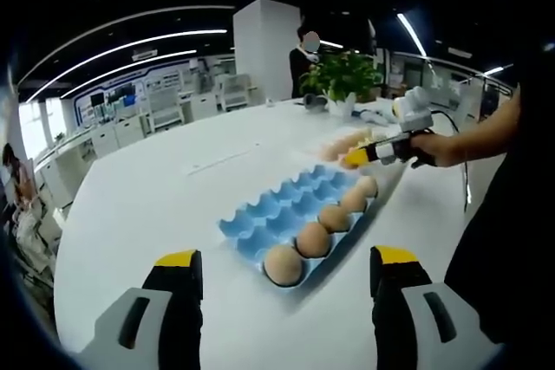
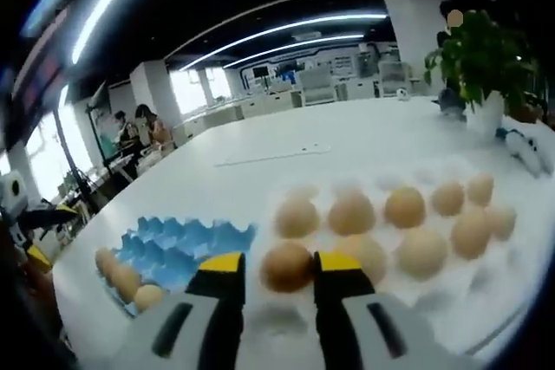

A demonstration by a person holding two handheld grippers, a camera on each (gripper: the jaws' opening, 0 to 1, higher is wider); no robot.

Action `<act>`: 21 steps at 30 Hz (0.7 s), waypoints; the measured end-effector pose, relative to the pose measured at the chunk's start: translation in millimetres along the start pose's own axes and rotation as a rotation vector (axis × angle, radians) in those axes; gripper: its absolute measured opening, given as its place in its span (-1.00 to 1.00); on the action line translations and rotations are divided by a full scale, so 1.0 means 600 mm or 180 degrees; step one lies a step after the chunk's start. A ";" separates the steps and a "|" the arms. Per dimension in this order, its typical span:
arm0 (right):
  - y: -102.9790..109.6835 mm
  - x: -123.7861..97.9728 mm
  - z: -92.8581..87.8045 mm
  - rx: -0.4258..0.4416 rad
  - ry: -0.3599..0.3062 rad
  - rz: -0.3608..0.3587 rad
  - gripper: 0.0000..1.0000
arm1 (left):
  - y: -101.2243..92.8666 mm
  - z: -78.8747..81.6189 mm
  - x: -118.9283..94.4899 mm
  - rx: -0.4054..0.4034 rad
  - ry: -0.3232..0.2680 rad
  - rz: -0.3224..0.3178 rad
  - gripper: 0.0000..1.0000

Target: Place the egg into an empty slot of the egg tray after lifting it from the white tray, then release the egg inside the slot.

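Egg (image 2: 287,267) sits between my right gripper (image 2: 279,268) jaws, which are drawn in narrow against its 2 sides, yellow tips flanking the brown shell; it rests low in the near row of the white tray (image 2: 512,292), and I cannot tell whether it has left its cup. Just beyond it the white tray holds about 9 more eggs in pale cups, running away to the right in the right gripper view. To the left of my right jaws lies the blue egg tray (image 2: 186,244), with 3 eggs at its near left end and the other slots I can see bare. My left gripper (image 1: 284,264) hangs above the white table (image 1: 139,205) with its jaws wide apart and nothing between them. Just past those jaws, in the left gripper view, the blue egg tray runs away from me with 4 eggs lined along its right-hand row. Farther on, a hand (image 1: 438,149) carries my right gripper over the white tray at the far end of the egg tray. Beyond that stands a potted green plant (image 2: 481,62) in a white pot. A person stands behind the plant by a white pillar (image 1: 264,49), and desks and ceiling light strips fill the room behind.
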State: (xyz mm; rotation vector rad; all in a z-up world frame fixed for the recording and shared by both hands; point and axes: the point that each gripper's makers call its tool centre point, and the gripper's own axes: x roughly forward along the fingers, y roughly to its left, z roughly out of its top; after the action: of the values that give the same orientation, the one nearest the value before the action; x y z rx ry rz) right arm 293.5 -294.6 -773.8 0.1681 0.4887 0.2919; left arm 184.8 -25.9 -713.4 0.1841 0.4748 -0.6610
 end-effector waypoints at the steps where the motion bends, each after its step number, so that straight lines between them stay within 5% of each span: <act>1: 0.000 0.002 0.001 0.0000 0.0000 -0.0006 -0.42 | 0.000 0.000 0.000 -0.0003 0.0001 -0.0001 0.61; 6: -0.005 0.009 0.000 -0.0315 0.0080 -0.0095 -0.52 | 0.001 0.000 0.000 -0.0010 -0.0002 -0.0008 0.61; 9: 0.003 0.007 -0.007 -0.0979 0.0142 -0.0107 -0.48 | 0.002 0.000 0.001 -0.0010 -0.0009 -0.0011 0.60; 12: -0.002 0.008 -0.006 -0.0713 0.0149 -0.0106 -0.50 | 0.002 0.002 0.002 -0.0002 -0.0018 -0.0020 0.59; 14: 0.002 0.009 -0.006 -0.0915 0.0171 -0.0082 -0.51 | 0.002 0.002 0.002 -0.0003 -0.0024 -0.0022 0.59; 21: -0.001 -0.009 0.018 -0.0903 -0.0055 -0.0011 -0.54 | 0.005 0.001 -0.001 -0.0003 -0.0029 0.0004 0.60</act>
State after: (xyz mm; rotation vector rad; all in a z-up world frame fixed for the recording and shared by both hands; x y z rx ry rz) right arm 294.5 -297.5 -762.1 -0.1060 0.4254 0.3528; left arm 186.5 -23.1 -712.8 0.1805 0.4660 -0.6601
